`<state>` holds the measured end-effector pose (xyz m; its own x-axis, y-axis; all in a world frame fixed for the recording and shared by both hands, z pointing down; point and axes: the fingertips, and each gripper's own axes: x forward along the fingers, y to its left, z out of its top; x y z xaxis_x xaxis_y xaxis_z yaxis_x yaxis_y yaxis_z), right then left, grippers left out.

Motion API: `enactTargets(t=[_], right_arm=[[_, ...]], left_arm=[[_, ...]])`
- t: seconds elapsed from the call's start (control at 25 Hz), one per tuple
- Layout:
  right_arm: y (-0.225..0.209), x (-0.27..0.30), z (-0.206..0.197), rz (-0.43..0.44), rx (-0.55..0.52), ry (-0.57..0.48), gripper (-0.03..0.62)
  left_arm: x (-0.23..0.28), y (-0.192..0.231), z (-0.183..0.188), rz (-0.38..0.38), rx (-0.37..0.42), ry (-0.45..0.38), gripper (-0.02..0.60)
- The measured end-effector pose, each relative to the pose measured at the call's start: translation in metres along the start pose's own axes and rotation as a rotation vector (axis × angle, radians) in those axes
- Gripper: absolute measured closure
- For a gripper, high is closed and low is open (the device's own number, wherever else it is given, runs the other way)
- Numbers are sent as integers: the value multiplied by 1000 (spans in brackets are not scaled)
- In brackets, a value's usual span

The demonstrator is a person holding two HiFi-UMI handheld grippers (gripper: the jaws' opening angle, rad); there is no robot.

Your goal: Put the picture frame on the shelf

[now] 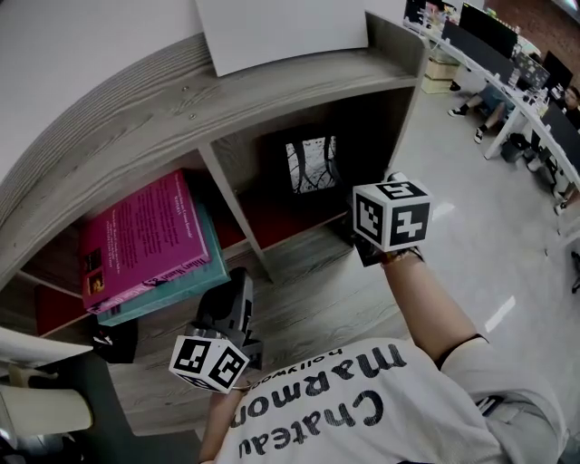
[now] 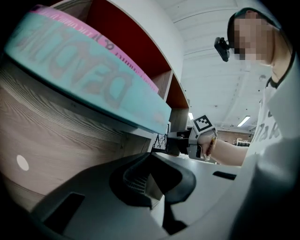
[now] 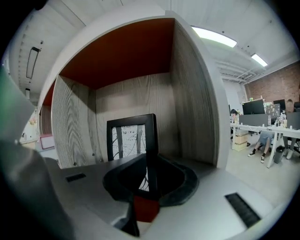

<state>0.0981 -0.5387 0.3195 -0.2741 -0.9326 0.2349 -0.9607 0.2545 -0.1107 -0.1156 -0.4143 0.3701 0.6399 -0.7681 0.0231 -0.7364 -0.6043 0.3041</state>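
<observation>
Black picture frame (image 1: 312, 164) stands inside the shelf (image 1: 272, 104); right tongs (image 3: 146, 185) and left tongs (image 2: 150, 185) both spread.

Observed: the right gripper (image 1: 355, 234), marker cube uppermost, is at the mouth of the right-hand compartment of the shelf (image 1: 136, 109). The picture frame (image 1: 311, 164) stands upright ahead of its jaws, deep in that compartment and apart from them. The left gripper (image 1: 237, 283) is held over grey wood-grain boards (image 1: 308, 299). Ahead of its jaws and to their left, a magenta book (image 1: 136, 237) lies flat on a teal book (image 1: 186, 283) in the neighbouring compartment. A divider panel (image 1: 234, 213) stands between the two jaw lines. A white board (image 1: 281, 27) lies on the shelf top, beyond both.
</observation>
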Motion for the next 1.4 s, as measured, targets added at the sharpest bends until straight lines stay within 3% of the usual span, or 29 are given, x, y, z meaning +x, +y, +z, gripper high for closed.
enactTargets(t=[1.4], right_arm=[[-8, 22, 2, -88, 27, 12, 520]], left_arm=[[-13, 19, -2, 56, -32, -28, 565]])
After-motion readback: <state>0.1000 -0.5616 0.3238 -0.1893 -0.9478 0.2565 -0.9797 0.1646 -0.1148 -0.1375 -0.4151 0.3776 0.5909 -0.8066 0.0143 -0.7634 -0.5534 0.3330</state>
